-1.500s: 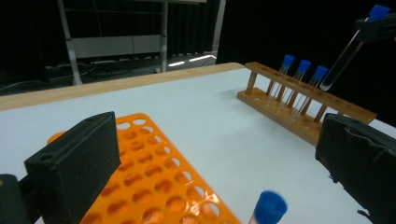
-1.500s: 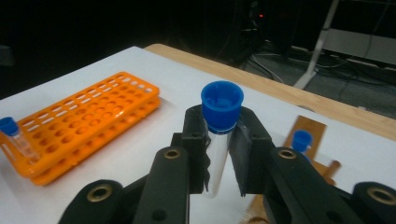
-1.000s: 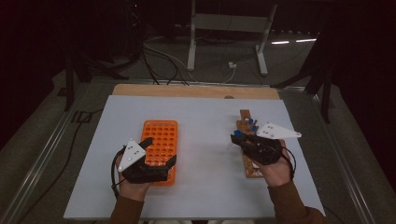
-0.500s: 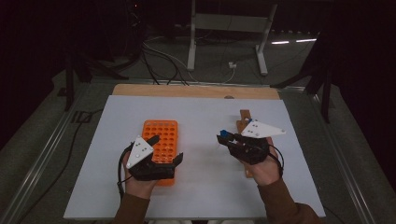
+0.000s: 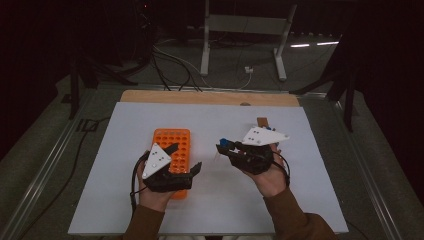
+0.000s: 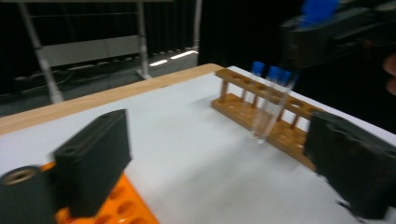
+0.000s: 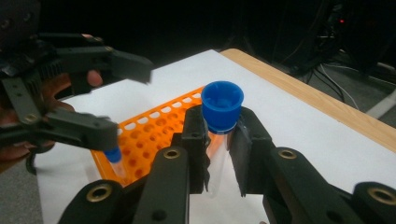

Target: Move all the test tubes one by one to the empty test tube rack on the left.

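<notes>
My right gripper (image 5: 226,148) is shut on a clear tube with a blue cap (image 7: 222,105) and holds it upright above the white table, between the two racks. The orange rack (image 5: 173,145) lies left of it, and one blue-capped tube (image 7: 113,157) stands in that rack. My left gripper (image 5: 184,159) hangs open over the orange rack's near end, with nothing between its jaws. The wooden rack (image 6: 261,108) holds several blue-capped tubes and sits behind the right hand. In the left gripper view the held tube (image 6: 274,109) hangs in front of that rack.
The white sheet (image 5: 125,210) covers the table, and a wooden edge (image 5: 210,97) runs along its far side. A metal stand (image 5: 245,30) and cables lie on the dark floor beyond the table.
My right gripper has carried the blue-capped tube leftward, away from the wooden rack toward the orange one. My left gripper has shifted slightly right over the orange rack's near end.
</notes>
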`<action>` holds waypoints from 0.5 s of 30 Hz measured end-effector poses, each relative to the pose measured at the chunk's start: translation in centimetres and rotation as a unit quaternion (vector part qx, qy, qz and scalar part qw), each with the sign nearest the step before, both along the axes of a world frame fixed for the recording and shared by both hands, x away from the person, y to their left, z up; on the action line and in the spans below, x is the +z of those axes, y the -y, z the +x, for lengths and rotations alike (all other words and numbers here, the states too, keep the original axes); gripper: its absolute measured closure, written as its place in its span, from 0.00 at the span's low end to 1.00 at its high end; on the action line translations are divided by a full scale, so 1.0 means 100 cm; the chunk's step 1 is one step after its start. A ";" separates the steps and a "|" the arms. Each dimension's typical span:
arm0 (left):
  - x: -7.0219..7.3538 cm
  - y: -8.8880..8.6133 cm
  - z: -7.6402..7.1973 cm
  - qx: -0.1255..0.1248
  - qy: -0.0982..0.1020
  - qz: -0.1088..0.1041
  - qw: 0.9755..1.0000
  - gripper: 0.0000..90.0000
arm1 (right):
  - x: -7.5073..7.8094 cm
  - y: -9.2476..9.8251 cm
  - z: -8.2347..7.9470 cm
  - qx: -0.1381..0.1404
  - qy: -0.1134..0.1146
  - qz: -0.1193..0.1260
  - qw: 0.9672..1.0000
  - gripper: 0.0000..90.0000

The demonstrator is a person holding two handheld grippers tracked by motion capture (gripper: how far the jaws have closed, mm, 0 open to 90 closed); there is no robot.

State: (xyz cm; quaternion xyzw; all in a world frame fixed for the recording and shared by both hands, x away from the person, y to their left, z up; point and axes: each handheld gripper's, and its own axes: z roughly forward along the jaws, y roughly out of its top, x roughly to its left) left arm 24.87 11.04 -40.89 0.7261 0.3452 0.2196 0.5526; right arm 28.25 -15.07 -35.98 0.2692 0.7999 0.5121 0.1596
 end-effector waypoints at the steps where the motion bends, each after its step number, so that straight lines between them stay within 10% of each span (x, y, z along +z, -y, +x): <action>1: 0.001 0.001 0.000 -0.003 0.002 0.004 1.000 0.14 | 0.000 0.000 0.000 0.000 0.000 0.000 1.000 0.85; 15: 0.007 0.022 0.004 -0.037 0.017 0.038 0.998 0.55 | 0.004 -0.026 -0.002 0.031 -0.018 0.012 0.999 0.85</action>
